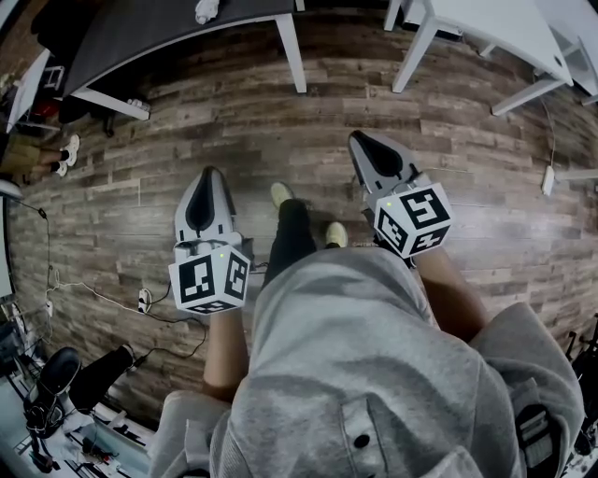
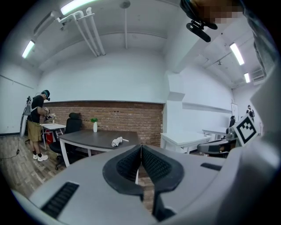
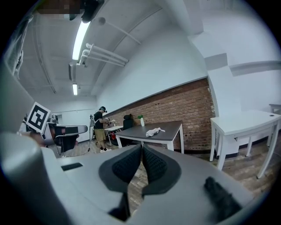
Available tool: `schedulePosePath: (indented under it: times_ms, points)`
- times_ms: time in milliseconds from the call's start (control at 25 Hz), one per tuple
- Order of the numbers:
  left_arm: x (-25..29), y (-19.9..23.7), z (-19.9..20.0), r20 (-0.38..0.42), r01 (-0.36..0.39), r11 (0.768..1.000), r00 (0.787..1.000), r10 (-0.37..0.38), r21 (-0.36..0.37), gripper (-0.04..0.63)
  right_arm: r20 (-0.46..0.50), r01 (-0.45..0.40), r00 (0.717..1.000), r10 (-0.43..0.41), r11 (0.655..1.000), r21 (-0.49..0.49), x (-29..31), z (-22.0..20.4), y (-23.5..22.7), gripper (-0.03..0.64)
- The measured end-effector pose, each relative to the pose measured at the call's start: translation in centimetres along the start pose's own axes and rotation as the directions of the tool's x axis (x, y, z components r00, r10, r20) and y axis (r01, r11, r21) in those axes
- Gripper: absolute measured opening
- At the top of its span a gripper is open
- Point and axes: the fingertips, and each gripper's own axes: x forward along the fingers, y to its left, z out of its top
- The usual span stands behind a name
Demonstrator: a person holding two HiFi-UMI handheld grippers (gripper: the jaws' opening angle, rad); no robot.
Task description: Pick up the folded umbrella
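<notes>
The folded umbrella (image 1: 206, 9) is a small pale bundle lying on the dark grey table (image 1: 140, 37) across the wooden floor, also seen as the umbrella (image 2: 117, 141) and the umbrella (image 3: 153, 131). My left gripper (image 1: 209, 174) is held level in front of the person's body, far from the table, with its jaws together and nothing between them (image 2: 141, 147). My right gripper (image 1: 359, 139) is beside it, a little further forward, jaws likewise pressed together and empty (image 3: 142, 147). Both point roughly toward the table.
White tables (image 1: 505, 28) stand at the right. A black office chair (image 2: 70, 125) and a small plant in a white vase (image 2: 95, 125) are by the dark table. Another person (image 2: 37, 125) stands at a far desk. Cables and a power strip (image 1: 142, 301) lie on the floor at left.
</notes>
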Motion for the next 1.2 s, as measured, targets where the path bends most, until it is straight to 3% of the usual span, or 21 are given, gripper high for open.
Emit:
schedulePosePath:
  times_ms: [560, 1200]
  points:
    - [5.5, 4.3, 0.0, -0.019, 0.01, 0.999, 1.0, -0.011, -0.034, 0.02, -0.053, -0.02, 0.998, 0.021, 1.0, 0.003, 6.8, 0.3, 0.5, 0.026]
    - [14.7, 12.9, 2.1, -0.01, 0.006, 0.997, 1.0, -0.007, -0.079, 0.02, -0.096, -0.036, 0.995, 0.035, 0.999, -0.013, 19.6, 3.4, 0.8, 0.026]
